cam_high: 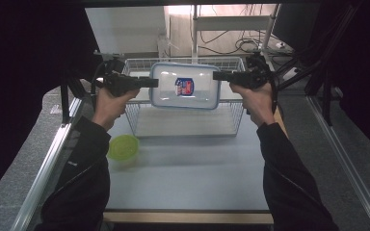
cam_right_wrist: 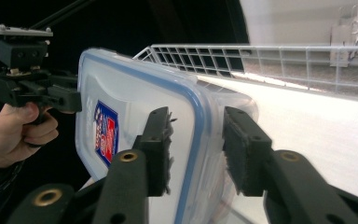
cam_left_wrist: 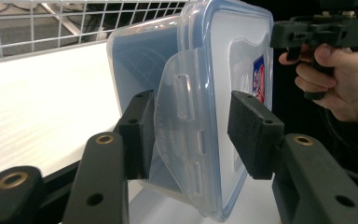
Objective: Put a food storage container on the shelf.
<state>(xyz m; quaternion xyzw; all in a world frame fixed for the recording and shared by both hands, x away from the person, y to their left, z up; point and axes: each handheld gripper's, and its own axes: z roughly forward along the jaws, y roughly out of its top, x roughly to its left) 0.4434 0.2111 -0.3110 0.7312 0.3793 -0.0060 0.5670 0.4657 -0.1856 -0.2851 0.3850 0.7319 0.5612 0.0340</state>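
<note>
Though seemingly empty, lidded box above basket

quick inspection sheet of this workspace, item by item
surface: pale table, mostly bare
job's things: lidded clear container with blue seal, held up tilted over the wire basket
clutter: green bowl at near left
grippers: left gripper straddles a side latch, one pad apart; right gripper straddles the opposite rim, grip unclear
cables: tangle on the floor behind the table
surroundings: dark curtains, metal frame rails
</note>
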